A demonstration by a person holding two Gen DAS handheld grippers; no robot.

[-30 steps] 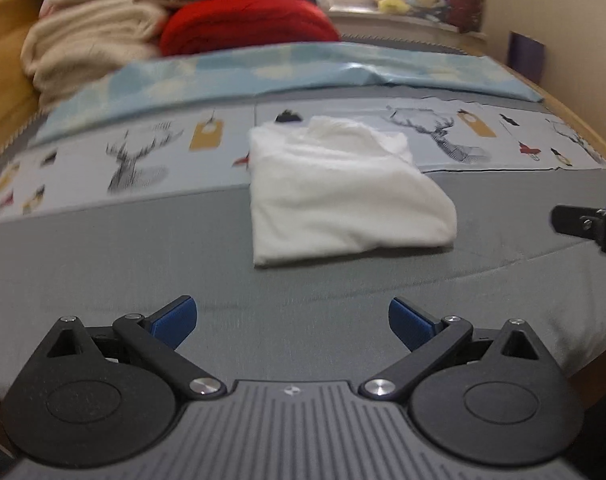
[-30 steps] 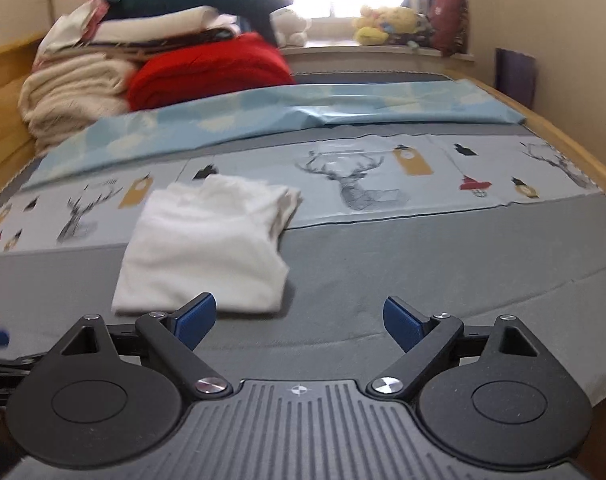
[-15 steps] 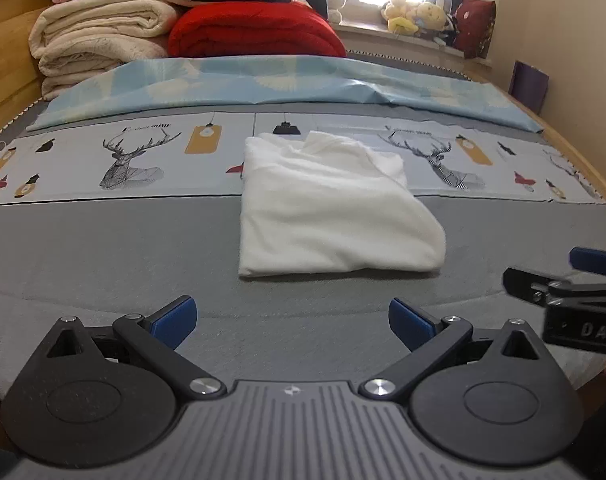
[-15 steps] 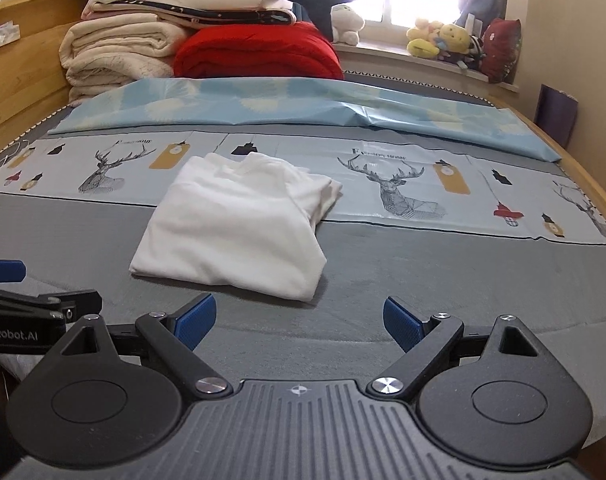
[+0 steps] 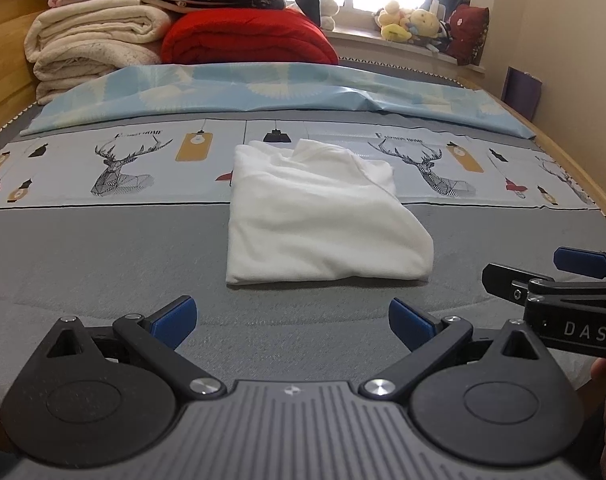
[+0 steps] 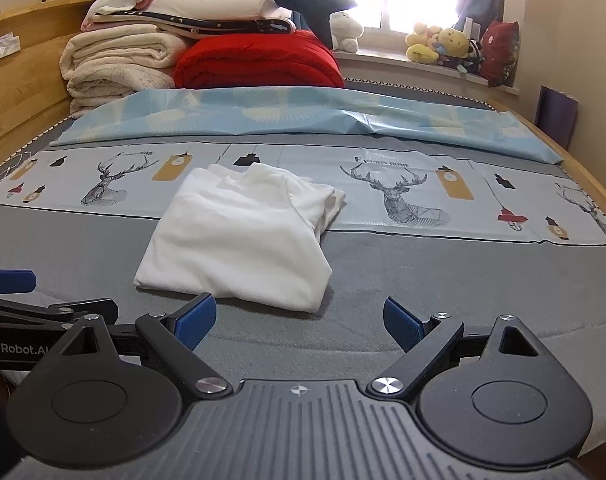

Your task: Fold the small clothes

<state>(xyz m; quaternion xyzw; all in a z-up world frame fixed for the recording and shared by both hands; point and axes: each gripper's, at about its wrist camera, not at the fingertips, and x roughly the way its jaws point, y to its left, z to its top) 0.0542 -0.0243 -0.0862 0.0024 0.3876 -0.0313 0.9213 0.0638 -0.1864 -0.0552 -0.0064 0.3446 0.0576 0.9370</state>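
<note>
A white garment point(image 5: 319, 216) lies folded into a compact rectangle on the grey bed sheet, its collar end toward the far side; the right wrist view shows it point(image 6: 243, 236) left of centre. My left gripper point(image 5: 293, 320) hovers near the bed's front edge, open and empty, a short way in front of the garment. My right gripper point(image 6: 299, 318) is also open and empty, its left blue pad close to the garment's near right corner. Each gripper shows at the side of the other's view: the right gripper point(image 5: 559, 280) and the left gripper point(image 6: 35, 300).
A deer-print cloth point(image 5: 115, 164) and a light blue sheet point(image 5: 263, 88) lie across the bed beyond the garment. Stacked cream blankets point(image 5: 91, 48) and a red blanket point(image 5: 247, 40) fill the far end. Plush toys point(image 6: 443, 44) sit on the windowsill. Wooden bed rails point(image 6: 19, 88) run along both sides.
Both grippers have drawn back and risen from the garment, so more of the bed shows. The garment lies as before. Each gripper has come further into the other's view.
</note>
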